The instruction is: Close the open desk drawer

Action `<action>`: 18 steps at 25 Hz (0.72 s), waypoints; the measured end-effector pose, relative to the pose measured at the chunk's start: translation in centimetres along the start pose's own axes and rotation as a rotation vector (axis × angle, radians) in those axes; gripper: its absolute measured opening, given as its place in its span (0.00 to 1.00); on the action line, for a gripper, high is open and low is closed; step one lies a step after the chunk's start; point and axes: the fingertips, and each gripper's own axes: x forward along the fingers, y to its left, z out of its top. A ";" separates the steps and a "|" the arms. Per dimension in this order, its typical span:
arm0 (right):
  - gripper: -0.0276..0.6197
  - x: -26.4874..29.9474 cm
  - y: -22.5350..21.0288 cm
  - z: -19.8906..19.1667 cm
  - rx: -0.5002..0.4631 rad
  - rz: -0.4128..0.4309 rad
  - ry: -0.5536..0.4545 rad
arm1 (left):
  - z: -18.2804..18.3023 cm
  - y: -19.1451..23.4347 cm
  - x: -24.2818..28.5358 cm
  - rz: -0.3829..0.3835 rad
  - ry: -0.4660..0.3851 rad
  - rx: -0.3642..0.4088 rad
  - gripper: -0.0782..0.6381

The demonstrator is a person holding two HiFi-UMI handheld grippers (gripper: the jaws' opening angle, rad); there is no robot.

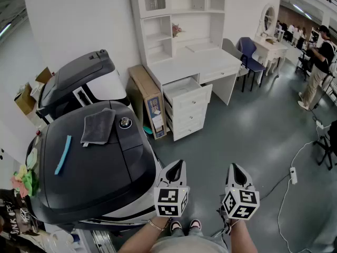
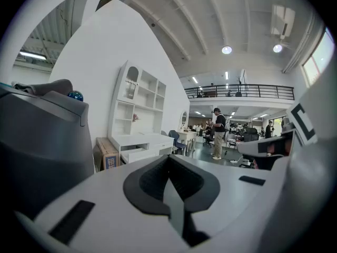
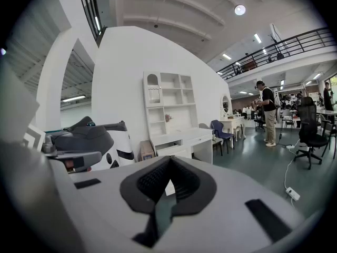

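Observation:
The white desk (image 1: 197, 62) with a shelf unit stands against the far wall. Its top drawer (image 1: 187, 91) is pulled out, above two closed ones. Both grippers are held low, near the person's body, well short of the desk. My left gripper (image 1: 177, 166) is shut and empty, and my right gripper (image 1: 236, 168) is also shut and empty. In the left gripper view the drawer (image 2: 138, 154) shows far off beyond the shut left gripper (image 2: 169, 159). The right gripper view has the drawer (image 3: 172, 151) just above the closed right gripper (image 3: 169, 160).
A large dark grey machine (image 1: 95, 165) fills the left, with a grey cloth (image 1: 99, 125) and a blue strip (image 1: 63, 154) on top. A cardboard box (image 1: 150, 101) leans beside the desk. A blue chair (image 1: 250, 57), a person (image 1: 318, 70) and a floor power strip (image 1: 293, 175) are on the right.

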 end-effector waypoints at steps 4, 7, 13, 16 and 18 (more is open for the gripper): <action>0.05 0.2 -0.1 0.1 -0.004 0.009 -0.002 | -0.2 -0.4 0.2 0.007 0.008 -0.007 0.13; 0.05 0.3 -0.4 0.3 -0.010 0.016 -0.005 | -0.2 -0.6 0.4 0.014 0.007 -0.007 0.13; 0.05 0.5 -1.4 0.2 0.048 0.027 -0.020 | -0.3 -0.7 0.7 0.032 0.011 -0.010 0.12; 0.05 0.6 -1.6 -0.1 0.055 0.024 -0.013 | -0.3 -0.7 0.6 0.036 0.013 -0.002 0.12; 0.06 0.7 -1.6 -0.1 0.056 0.024 -0.014 | -0.4 -0.6 0.6 0.039 0.017 0.002 0.13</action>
